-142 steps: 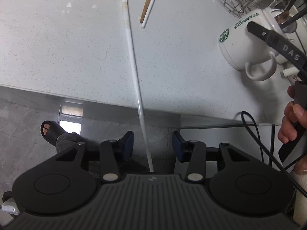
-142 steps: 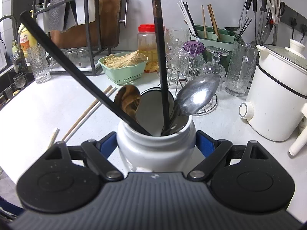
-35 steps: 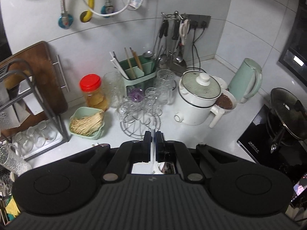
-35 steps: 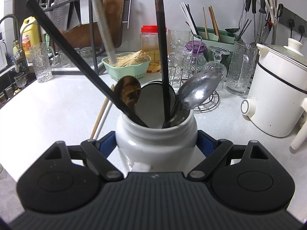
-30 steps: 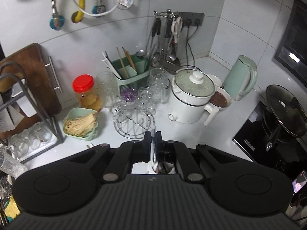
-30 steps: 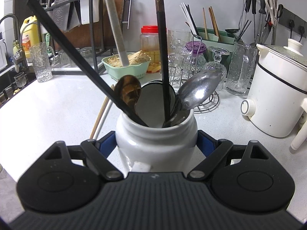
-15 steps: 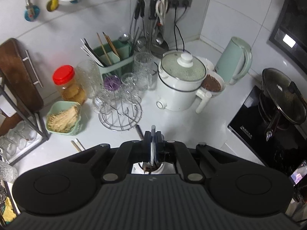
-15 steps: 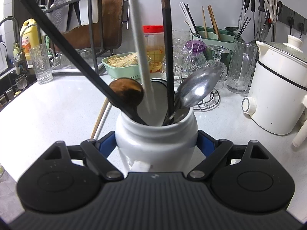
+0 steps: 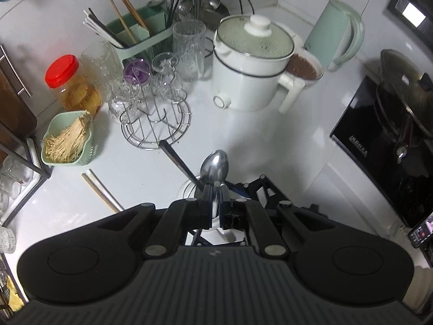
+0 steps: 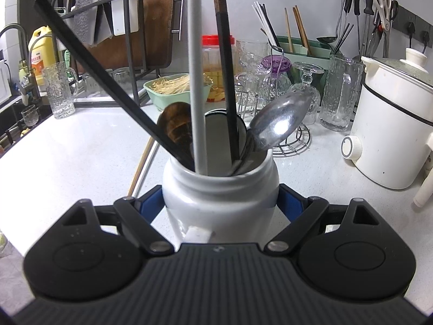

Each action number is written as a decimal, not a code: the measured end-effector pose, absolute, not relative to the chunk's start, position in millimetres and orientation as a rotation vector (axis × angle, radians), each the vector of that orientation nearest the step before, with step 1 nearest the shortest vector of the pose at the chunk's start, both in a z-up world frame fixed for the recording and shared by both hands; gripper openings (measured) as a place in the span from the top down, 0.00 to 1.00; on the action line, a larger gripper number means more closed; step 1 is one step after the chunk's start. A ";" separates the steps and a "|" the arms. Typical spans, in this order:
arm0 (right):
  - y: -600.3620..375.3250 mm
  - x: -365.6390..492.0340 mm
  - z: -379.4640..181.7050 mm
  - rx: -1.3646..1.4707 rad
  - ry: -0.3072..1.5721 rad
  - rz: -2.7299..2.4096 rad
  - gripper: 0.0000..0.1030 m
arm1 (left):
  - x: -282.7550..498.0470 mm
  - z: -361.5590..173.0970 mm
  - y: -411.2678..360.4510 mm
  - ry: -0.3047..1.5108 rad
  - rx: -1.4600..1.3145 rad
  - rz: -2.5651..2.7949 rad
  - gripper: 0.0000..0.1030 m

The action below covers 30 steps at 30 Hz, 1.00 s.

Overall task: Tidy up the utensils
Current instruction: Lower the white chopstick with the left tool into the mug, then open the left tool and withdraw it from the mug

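**White chopstick lowered into the mug while the mug is clamped**

The white mug (image 10: 220, 189) is gripped by the right gripper (image 10: 220, 203), its blue pads pressed against the mug's two sides low on the body. The mug stands on the white countertop (image 10: 81, 157). Inside it are seen two black chopsticks (image 10: 227, 81), a metal spoon (image 10: 281, 124) leaning to the right, and a brown wooden spoon (image 10: 176, 124) on the left.

The white chopstick (image 10: 196, 81) is held nearly upright, its lower end dipped inside the mug's mouth just beside the wooden spoon. In the left wrist view it is pinched between the closed fingers of the left gripper (image 9: 215, 205), only a thin pale sliver of it showing between the pads, directly above the mug. Whether its tip touches the mug's bottom cannot be told.

A pair of loose chopsticks (image 9: 101, 189) lies on the countertop to the left, well apart from both grippers.
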State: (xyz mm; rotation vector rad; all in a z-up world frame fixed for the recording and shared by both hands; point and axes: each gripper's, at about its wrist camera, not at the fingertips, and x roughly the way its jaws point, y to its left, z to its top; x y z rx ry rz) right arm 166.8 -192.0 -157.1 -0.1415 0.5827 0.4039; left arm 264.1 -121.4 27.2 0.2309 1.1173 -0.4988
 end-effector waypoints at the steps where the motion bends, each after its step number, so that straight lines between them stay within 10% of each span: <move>1: -192.1 166.7 -157.2 -0.141 0.582 0.404 0.12 | 265.7 23.3 -121.0 1.129 0.229 -0.499 0.95; 12: -191.8 167.1 -156.1 -0.135 0.591 0.399 0.12 | 267.0 18.1 -107.7 1.106 0.226 -0.472 0.93; 30: -192.4 170.3 -152.9 -0.089 0.617 0.368 0.13 | 215.4 69.1 -45.0 0.850 0.120 -0.343 0.33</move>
